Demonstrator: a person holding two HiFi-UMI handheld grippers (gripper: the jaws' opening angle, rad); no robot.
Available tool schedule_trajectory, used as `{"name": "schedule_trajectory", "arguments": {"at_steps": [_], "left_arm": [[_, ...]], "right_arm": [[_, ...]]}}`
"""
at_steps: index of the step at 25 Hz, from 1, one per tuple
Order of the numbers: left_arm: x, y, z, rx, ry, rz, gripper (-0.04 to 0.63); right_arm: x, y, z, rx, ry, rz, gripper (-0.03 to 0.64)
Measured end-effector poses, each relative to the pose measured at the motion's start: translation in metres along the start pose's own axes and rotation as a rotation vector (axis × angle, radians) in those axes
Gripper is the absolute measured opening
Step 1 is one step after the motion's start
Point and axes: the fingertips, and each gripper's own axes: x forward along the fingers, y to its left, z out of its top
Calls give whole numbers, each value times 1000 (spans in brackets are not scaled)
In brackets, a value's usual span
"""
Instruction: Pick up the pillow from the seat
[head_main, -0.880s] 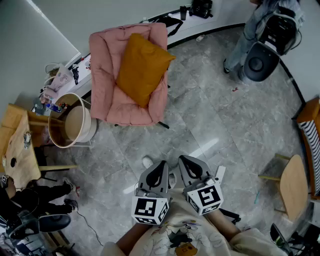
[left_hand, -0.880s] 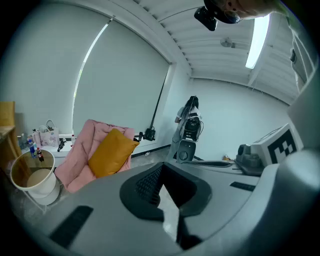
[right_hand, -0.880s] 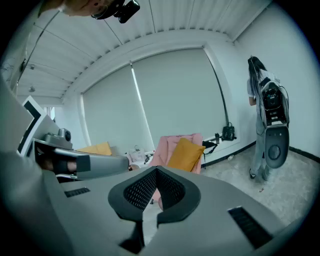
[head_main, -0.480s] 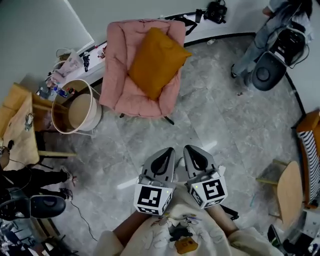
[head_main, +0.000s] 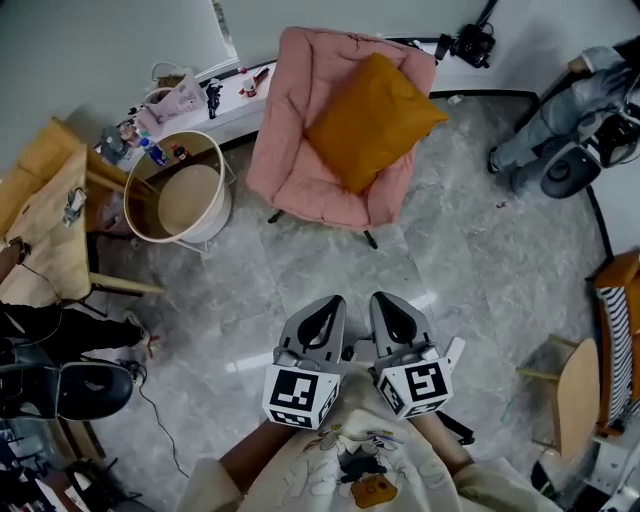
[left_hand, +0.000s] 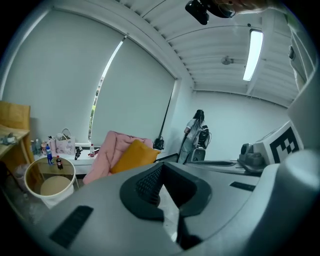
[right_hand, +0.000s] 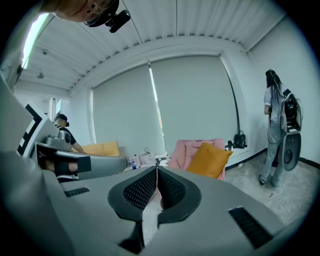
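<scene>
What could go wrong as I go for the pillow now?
Both the left tool and right tool are shut and well short of the chair; reaching without opening would likely shove the pillow. The pillow leans tilted across the seat, so a corner pinch may let it sag or slip.

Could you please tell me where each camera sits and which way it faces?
Head view: overhead, looking steeply down at chair and pillow; left gripper, right gripper, shirt show.
Left gripper view: on left gripper, looking along its shut jaws toward the chair.
Right gripper view: likewise, on right gripper, jaws shut.
Shared: all three see the pillow.
</scene>
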Motion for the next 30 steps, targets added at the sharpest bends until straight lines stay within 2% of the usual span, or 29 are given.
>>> {"name": "schedule_trajectory", "arguments": {"at_steps": [3, 6, 10, 14, 19, 23, 26, 30], "left_arm": [[-25, 35, -7, -27, 7, 26, 5], [-42, 64, -20, -90, 36, 63, 5], [-50, 72, -18, -137, 25, 71, 5], [-37, 80, -18, -170, 33, 63, 5], [-17, 103, -15, -168, 58, 76, 5], [12, 136, -3, -165, 79, 83, 5], [45, 152, 8, -137, 103, 72, 5], [86, 164, 36, -86, 101, 51, 5]], "right_arm": [[10, 27, -4, -8, 13, -11, 21], [14, 44, -9, -15, 37, -17, 21], [22, 49, -9, -9, 73, -20, 21], [48, 62, -4, -84, 96, 24, 21], [85, 58, -12, -40, 125, 59, 21], [129, 43, 0, -13, 123, 59, 21], [152, 18, 9, 11, 113, 32, 21], [176, -20, 24, 103, 101, -3, 21]]}}
